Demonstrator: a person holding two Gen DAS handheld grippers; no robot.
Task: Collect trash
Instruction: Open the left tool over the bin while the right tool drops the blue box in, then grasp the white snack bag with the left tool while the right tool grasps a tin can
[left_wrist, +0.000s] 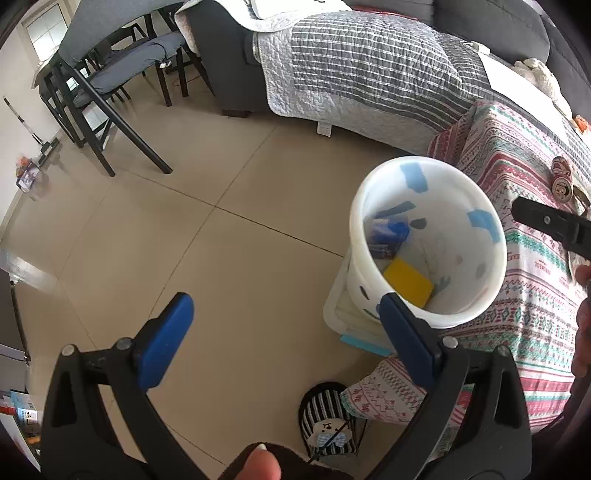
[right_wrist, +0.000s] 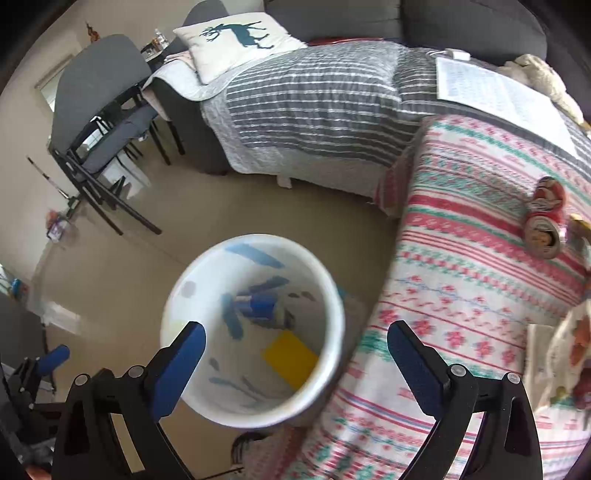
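A: Both sets of jaws are standing wide and holding nothing. The left gripper (left_wrist: 286, 334) is hovering over bare floor, its right pad sitting in front of the white bin's (left_wrist: 476, 314) near rim. The right gripper (right_wrist: 295, 354) is hanging right above that same bin (right_wrist: 332, 295), mouth framed between its pads.

B: Where is the bin sitting?

A: On the floor, hard against the left edge of the patterned cloth (left_wrist: 535, 266), with a white tray-like thing just beside its base. It is standing upright, long axis vertical, mouth pointing up. Inside, a yellow piece (left_wrist: 408, 282) and blue packaging (left_wrist: 388, 232) are lying on the bottom.

B: Trash outstanding?

A: 2 round tins (right_wrist: 545, 218) are resting far right on the cloth; whether they count as trash, I cannot tell.

B: Risks?

A: I am judging 2. The left pad is crowding the rim, so a rightward swing could tip the light bin. And the right view is smearing, so fast travel could send any drop past the mouth
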